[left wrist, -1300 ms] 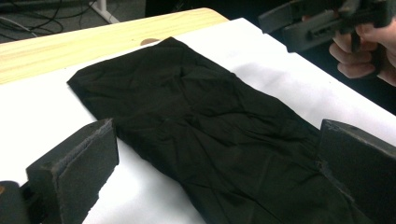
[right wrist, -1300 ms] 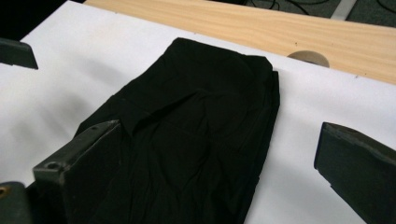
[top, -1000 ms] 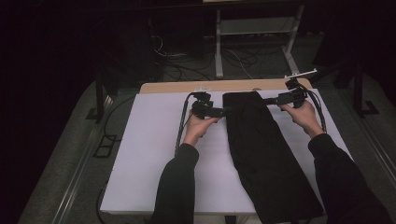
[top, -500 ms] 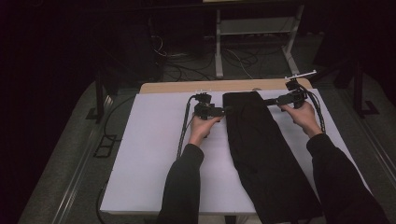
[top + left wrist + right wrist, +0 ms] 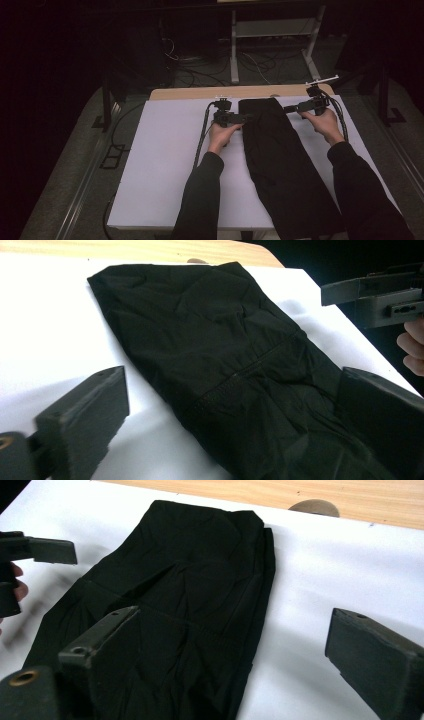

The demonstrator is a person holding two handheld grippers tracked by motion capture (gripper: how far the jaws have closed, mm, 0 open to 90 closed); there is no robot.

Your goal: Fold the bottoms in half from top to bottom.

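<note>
Black garment [image 5: 280, 165], long and narrow, spread flat on the white sheet [image 5: 160, 165] that covers the table. Runs from the far edge of the sheet, near the bare wooden strip [image 5: 200, 93], down to the near edge, and gets wider toward the person. Far end squared, with slightly cut corners. Fabric matte and thin, with many soft wrinkles. In the left gripper view, a stitched seam [image 5: 240, 377] across the cloth, and a fold line running along its length. In the right gripper view, a doubled edge [image 5: 267, 565] along one side of the garment, where layers lie on each other.

Left gripper [image 5: 246, 118] just at the left border of the garment near the far end, jaws wide apart, nothing between them; one jaw over the white sheet, the other over the black cloth. Right gripper [image 5: 289, 108] at the right border near the far end, also spread open and empty, one jaw above the cloth and one above the sheet. Cannot tell whether the jaws touch the fabric.

Round metal insert [image 5: 314, 507] in the wooden strip, just beyond the far end of the garment.
</note>
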